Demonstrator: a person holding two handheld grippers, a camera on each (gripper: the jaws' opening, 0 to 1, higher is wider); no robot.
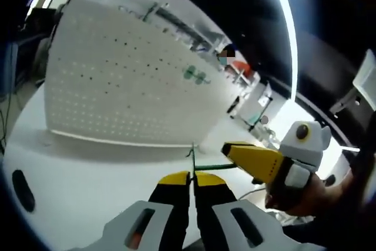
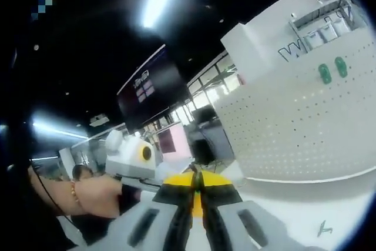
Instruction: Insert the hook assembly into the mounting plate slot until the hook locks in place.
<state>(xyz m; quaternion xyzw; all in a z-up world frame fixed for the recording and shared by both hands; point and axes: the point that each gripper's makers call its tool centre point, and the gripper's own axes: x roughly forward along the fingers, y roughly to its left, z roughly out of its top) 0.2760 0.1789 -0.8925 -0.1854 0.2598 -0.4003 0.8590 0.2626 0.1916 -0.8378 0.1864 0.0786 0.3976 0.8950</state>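
Observation:
A white pegboard mounting plate (image 1: 129,86) stands upright on the white table (image 1: 76,174), with green hooks (image 1: 195,75) hanging on its face. My left gripper (image 1: 191,176) is shut on a thin green wire hook assembly (image 1: 207,167), a short way in front of the plate's lower edge. Its rod runs right to the yellow jaws of my right gripper (image 1: 227,147), held by a hand. In the right gripper view, my right gripper (image 2: 198,179) looks shut; nothing clear shows between its jaws. The plate (image 2: 294,121) with its green hooks (image 2: 332,69) is at right.
A small dark hook piece (image 2: 322,227) lies on the table (image 2: 329,204) near the plate's base. The left gripper's white body (image 2: 132,156) and a hand with a bracelet (image 2: 88,195) are at left. Desks and screens stand behind.

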